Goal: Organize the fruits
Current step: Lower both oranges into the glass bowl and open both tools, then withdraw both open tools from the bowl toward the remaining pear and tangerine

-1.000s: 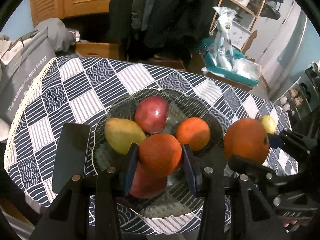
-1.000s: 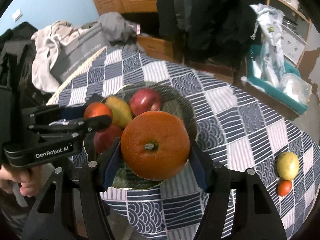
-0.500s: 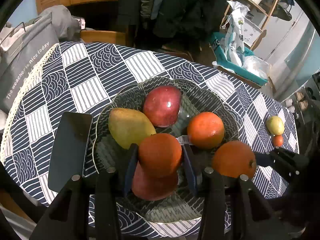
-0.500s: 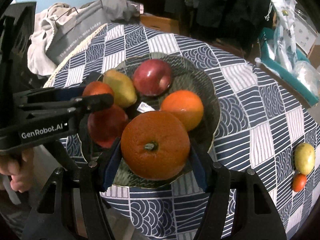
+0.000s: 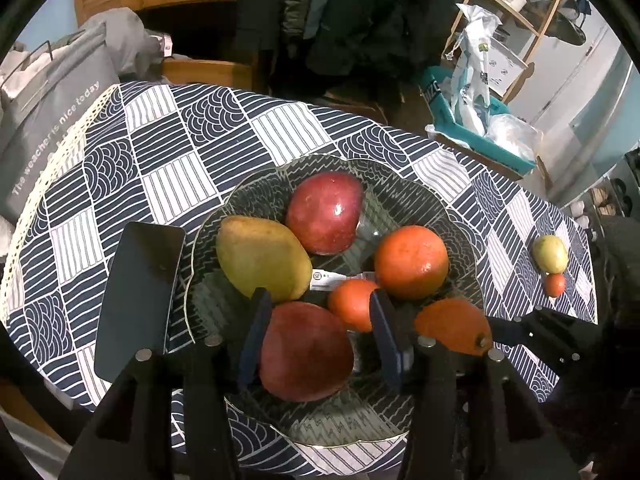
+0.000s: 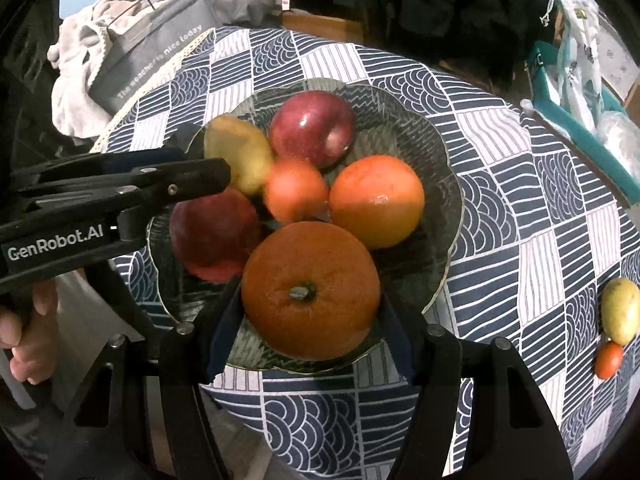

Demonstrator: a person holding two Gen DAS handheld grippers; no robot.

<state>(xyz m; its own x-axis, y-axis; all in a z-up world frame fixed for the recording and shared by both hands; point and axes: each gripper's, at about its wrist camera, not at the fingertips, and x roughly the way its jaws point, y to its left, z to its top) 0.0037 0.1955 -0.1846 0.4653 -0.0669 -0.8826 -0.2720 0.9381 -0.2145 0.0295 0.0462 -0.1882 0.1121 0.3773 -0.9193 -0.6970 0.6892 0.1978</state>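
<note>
While my left tool (image 5: pixel 318 334) opens clear of the small orange (image 5: pixel 352 308), I lower the right tool (image 6: pixel 310 330), gripping the large orange (image 6: pixel 310 292), gently into the bowl (image 6: pixel 444 168); release only once seated.

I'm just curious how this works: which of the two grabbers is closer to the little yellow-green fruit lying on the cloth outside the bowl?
Right. The right gripper, holding a big orange, is at the bowl's edge facing the yellow-green fruit. The left gripper, jaws opening, is over the bowl's opposite side.

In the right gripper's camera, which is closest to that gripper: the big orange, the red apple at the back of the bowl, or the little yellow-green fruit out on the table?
1. Big orange, between the right gripper's pads.
2. Red apple, at the bowl's far side.
3. Yellow-green fruit, out on the tablecloth at right.
</note>
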